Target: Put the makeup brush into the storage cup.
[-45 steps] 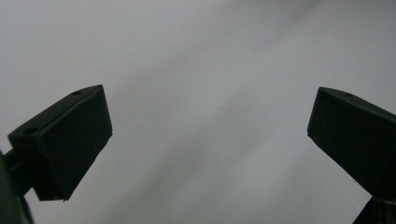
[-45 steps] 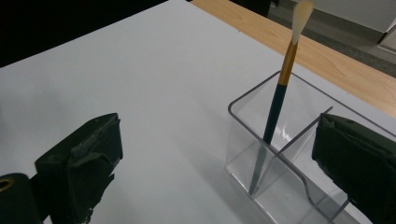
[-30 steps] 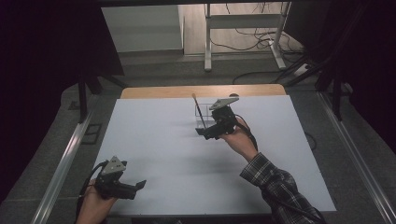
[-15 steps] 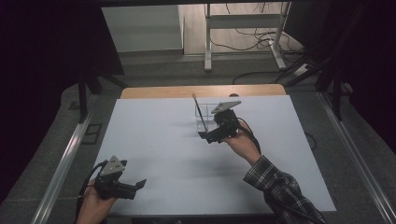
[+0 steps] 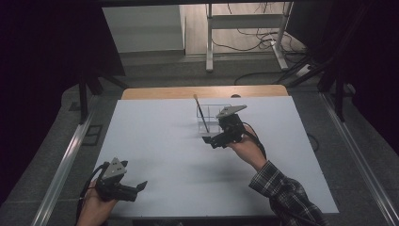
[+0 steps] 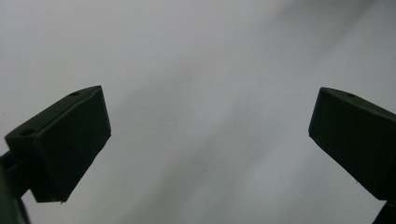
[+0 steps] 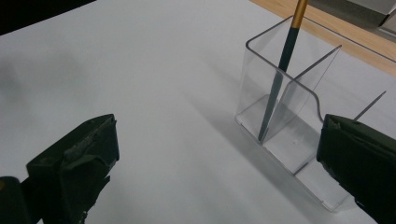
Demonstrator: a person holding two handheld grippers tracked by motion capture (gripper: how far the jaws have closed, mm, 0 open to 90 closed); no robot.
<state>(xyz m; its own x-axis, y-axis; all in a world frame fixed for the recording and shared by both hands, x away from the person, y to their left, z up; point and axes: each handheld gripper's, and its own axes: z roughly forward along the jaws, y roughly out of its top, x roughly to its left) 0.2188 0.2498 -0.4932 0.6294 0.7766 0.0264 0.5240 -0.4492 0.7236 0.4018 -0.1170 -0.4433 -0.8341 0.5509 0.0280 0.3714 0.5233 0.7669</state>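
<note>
The counter [image 5: 155, 141] is the largest thing here, a wide white sheet with a strip of bare wood showing along its far edge, and most of its surface lies bare. Toward the far middle of it stands a clear plastic holder [image 5: 212, 115], a small box with an inner divider that splits it into compartments; the right gripper view shows its curved rim and the divider wall plainly [image 7: 289, 116]. The right tool [image 5: 212, 140] hovers just beside the holder on the near side, held by a hand that comes out of a plaid sleeve [image 5: 282, 193], and its jaws stand wide apart with nothing between them; in its own view the holder sits ahead, between the two black jaws and nearer the right-hand one. The left tool [image 5: 136, 187] rests low at the near left corner of the counter, well apart from the holder, jaws likewise spread wide and empty over bare white surface. A thin dark brush [image 5: 202, 113] with an ochre upper handle leans tilted in the holder's end compartment, its lower tip resting on the floor close to the divider [image 7: 279, 84].
</note>
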